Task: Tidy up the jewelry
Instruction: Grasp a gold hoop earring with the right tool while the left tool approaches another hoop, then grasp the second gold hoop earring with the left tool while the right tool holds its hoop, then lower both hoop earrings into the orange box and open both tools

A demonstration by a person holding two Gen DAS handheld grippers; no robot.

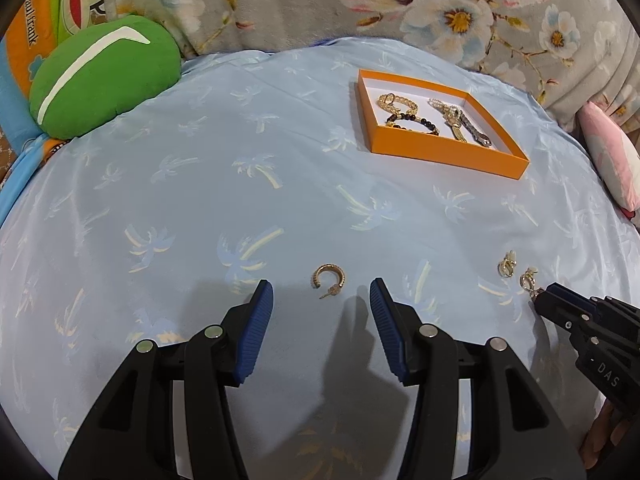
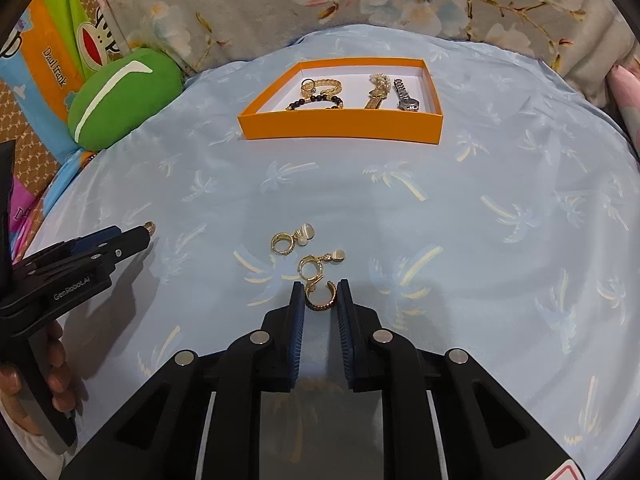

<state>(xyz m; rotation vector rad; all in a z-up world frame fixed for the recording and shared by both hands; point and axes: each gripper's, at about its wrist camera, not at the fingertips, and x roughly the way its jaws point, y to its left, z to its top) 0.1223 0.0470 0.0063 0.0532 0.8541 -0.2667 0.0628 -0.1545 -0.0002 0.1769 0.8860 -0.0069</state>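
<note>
Between our right tongs (image 2: 320, 292), pinched on it, sits a gold hoop earring (image 2: 320, 298), while our left tongs (image 1: 321, 300) are spread either side of its twin (image 1: 328, 280) on the bedspread (image 1: 240, 168). Just beyond the right tips lie two pearl earrings (image 2: 294, 240). Farther off, the orange box (image 2: 340, 130) already holds bracelets and watches, so we judge four earrings remain.

Orange box (image 2: 340, 130) on palm-printed pale-blue sheet (image 2: 480, 240).
</note>
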